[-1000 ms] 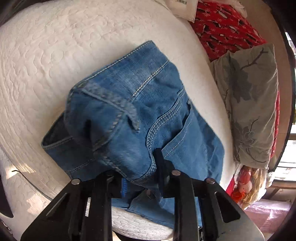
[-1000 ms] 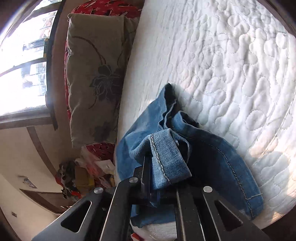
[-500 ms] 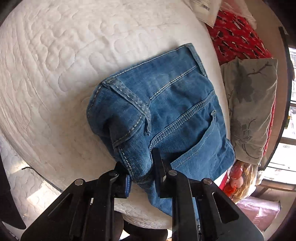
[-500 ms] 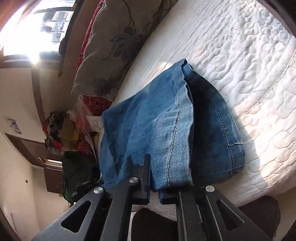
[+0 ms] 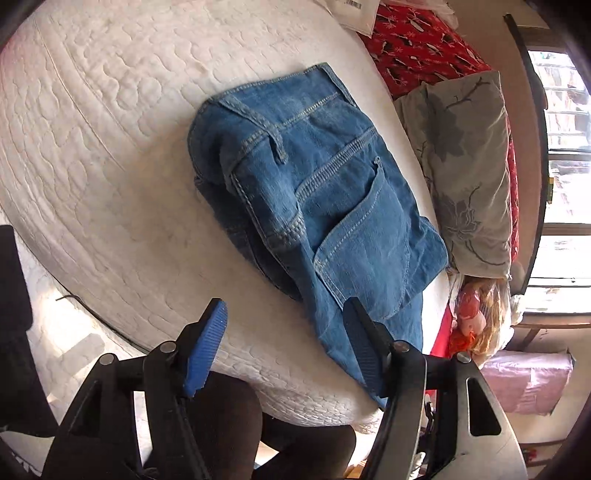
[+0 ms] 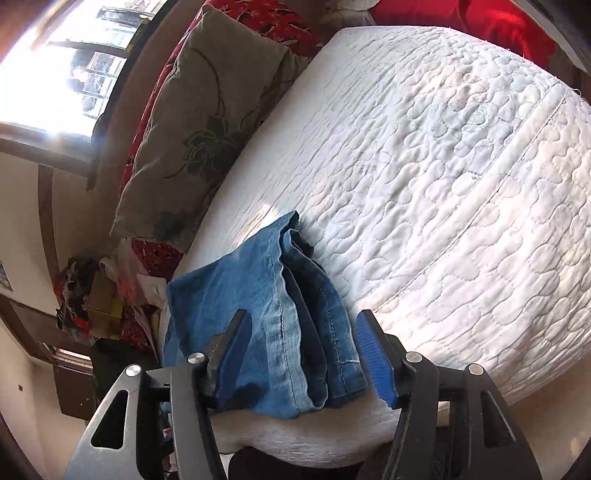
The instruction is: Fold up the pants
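Left wrist view. Your left gripper (image 5: 282, 325) sits at the bottom of the frame with its jaws spread wide apart, blue ribbed pads (image 5: 205, 347) facing inward, nothing between them. The folded blue denim pants (image 5: 314, 206) lie in the centre of the frame on the white quilted mattress (image 5: 110, 147), back pocket and belt loop facing up, waistband corner toward the upper left. The lower tail of the denim runs down to the mattress edge and passes just beside the right-hand pad; you cannot tell whether they touch. At right, a grey-brown pillow with a dark floral print (image 5: 469, 166) lies along the mattress side, with a red patterned cloth (image 5: 417, 51) above it and a window (image 5: 561, 147) at the far right. A white paper with a barcode (image 5: 354, 14) shows at the top edge.

Right wrist view. Your right gripper (image 6: 303, 350) is at the bottom centre, jaws apart and straddling the stacked hem end of the pants (image 6: 266, 332) without pinching it. The layered denim edges lie at the lower-centre corner of the mattress (image 6: 443, 166), the fabric overhanging the near edge. The pillow (image 6: 199, 122) lies at upper left against the mattress, a bright window (image 6: 66, 74) behind it. A heap of mixed clutter (image 6: 88, 295) sits at the left edge.
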Action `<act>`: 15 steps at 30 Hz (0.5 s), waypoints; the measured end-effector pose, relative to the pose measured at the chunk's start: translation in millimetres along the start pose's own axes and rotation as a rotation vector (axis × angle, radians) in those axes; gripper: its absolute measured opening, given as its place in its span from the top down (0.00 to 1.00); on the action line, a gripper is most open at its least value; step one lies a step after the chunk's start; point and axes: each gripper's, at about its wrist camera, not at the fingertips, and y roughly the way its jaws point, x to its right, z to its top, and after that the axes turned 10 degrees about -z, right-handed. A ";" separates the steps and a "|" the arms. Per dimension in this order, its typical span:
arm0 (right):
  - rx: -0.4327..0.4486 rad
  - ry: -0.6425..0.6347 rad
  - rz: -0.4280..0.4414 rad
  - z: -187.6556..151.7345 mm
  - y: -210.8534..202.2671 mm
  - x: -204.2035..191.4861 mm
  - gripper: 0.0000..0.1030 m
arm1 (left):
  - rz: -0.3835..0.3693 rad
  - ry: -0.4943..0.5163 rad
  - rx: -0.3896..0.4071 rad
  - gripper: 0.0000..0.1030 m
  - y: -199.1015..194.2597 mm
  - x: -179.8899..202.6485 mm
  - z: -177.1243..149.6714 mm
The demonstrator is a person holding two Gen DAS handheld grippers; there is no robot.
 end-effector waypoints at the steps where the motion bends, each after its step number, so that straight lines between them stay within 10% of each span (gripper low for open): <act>1: -0.005 -0.003 -0.007 7.2 8.4 -3.1 0.40 | -0.009 0.005 -0.011 0.37 7.8 4.6 -3.3; 11: -0.082 -0.120 -0.023 29.1 83.9 -33.1 0.40 | 0.083 -0.008 -0.018 0.37 73.8 23.8 -3.9; 15: -0.090 -0.112 0.065 42.1 85.8 -37.9 0.85 | 0.128 -0.010 -0.010 0.42 82.2 38.1 -2.7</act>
